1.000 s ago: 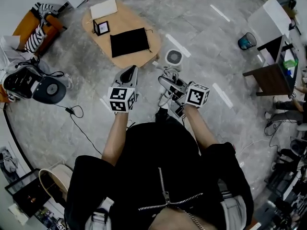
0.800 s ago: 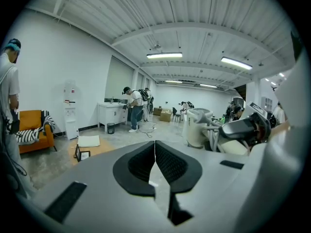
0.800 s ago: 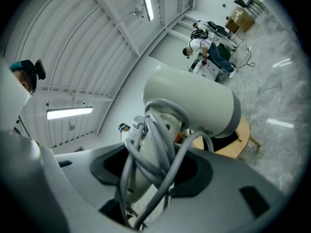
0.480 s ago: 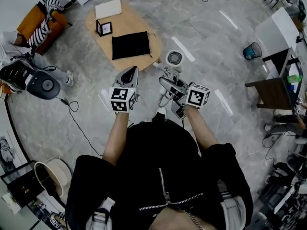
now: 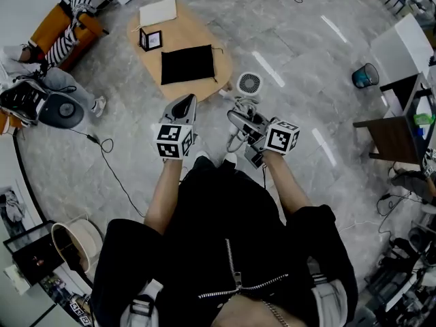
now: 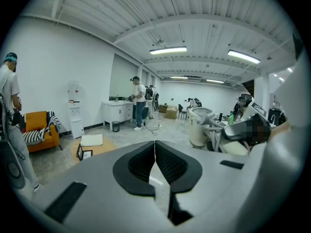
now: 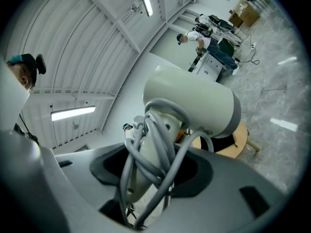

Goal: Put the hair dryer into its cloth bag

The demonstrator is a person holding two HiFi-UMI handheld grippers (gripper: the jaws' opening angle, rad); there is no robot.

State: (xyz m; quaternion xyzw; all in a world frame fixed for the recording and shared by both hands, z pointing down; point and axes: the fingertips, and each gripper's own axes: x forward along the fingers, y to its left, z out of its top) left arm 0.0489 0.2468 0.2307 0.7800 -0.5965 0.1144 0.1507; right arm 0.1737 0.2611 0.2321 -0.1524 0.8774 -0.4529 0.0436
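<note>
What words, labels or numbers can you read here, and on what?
None can be read.
Left marker cube and right marker cube: black-and-white square patterns, no words.
Small black-framed picture on the round wooden table: too small to read.
On the white hair dryer: no legible print.

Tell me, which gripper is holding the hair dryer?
The right gripper grips the hair dryer by its cord-wrapped handle; the left gripper is shut on nothing.

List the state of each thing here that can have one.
left tool: shut, nothing in it.
hair dryer: gripped by its handle, cord wound round the handle.
right tool: shut on hair dryer.
cloth bag: lying flat on the table, apart from both tools.
</note>
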